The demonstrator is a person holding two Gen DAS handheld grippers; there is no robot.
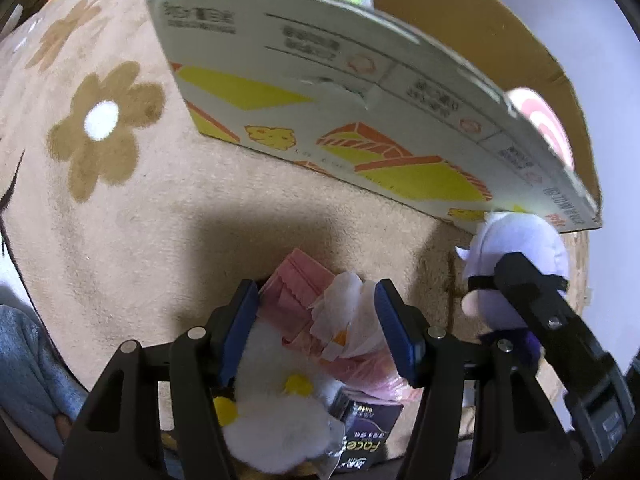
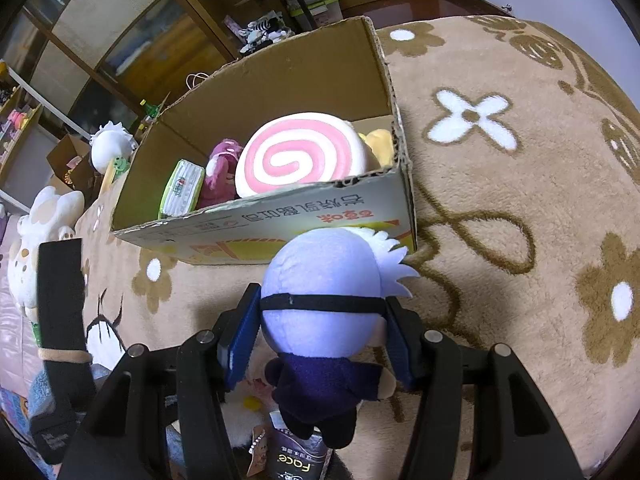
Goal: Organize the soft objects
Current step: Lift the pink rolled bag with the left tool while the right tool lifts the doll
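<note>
Right tongs (image 2: 316,344) tight on plush doll (image 2: 320,292); left tongs (image 1: 316,332) wide over tissue pack (image 1: 304,292); box (image 2: 280,216) ahead

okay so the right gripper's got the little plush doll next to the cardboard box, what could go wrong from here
The right gripper pinches only the plush doll's round head, so it could squeeze out. The cardboard box's near wall stands between doll and opening; a low carry might snag it. The left gripper, open over the pink tissue pack, could grab only the loose tissue.

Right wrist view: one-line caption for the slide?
Right gripper holds plush doll before the cardboard box of soft toys.
</note>
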